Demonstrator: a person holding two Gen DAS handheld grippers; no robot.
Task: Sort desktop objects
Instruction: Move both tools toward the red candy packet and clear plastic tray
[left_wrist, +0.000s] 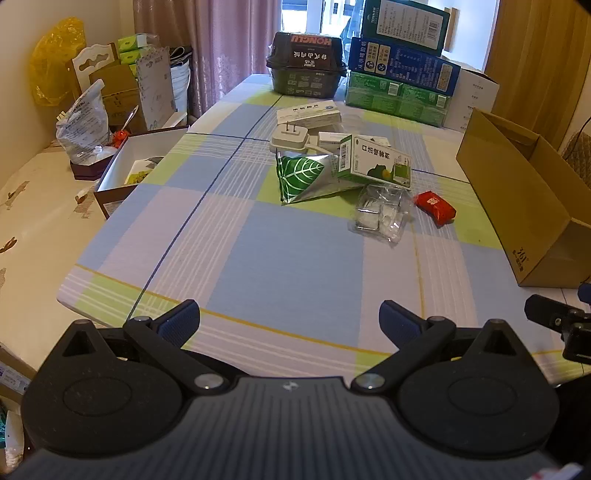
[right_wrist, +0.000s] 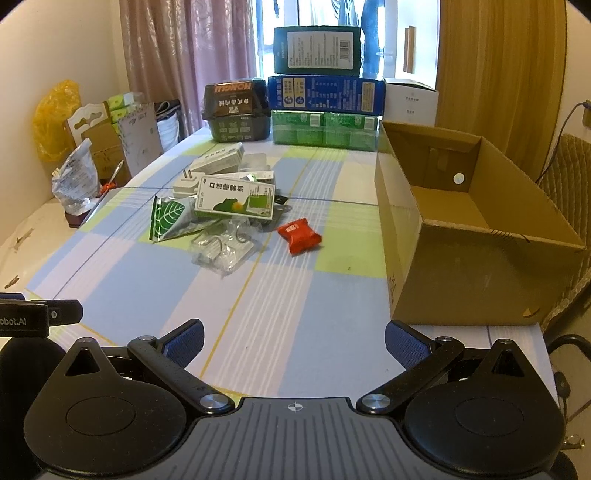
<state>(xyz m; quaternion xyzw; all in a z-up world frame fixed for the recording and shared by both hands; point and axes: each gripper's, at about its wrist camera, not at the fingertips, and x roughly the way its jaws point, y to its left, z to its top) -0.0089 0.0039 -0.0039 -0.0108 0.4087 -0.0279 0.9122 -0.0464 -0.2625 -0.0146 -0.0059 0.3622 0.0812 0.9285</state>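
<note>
Gaping wide and empty, left tool (left_wrist: 290, 319), right tool (right_wrist: 294, 339), black tub (right_wrist: 236, 110) marked HONGLU

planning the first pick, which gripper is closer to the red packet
Right, by a little. The red packet lies almost straight ahead of the right gripper; from the left gripper it sits ahead and off to the right.

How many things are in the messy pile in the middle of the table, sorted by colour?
Red: 1, the red packet
Green and silver: 1, the leaf pouch
Green and white: 1, the medicine box
Clear: 1, the plastic bag
White: at least 3, the plug adapter and small white boxes; some overlap
Total: at least 7
</note>
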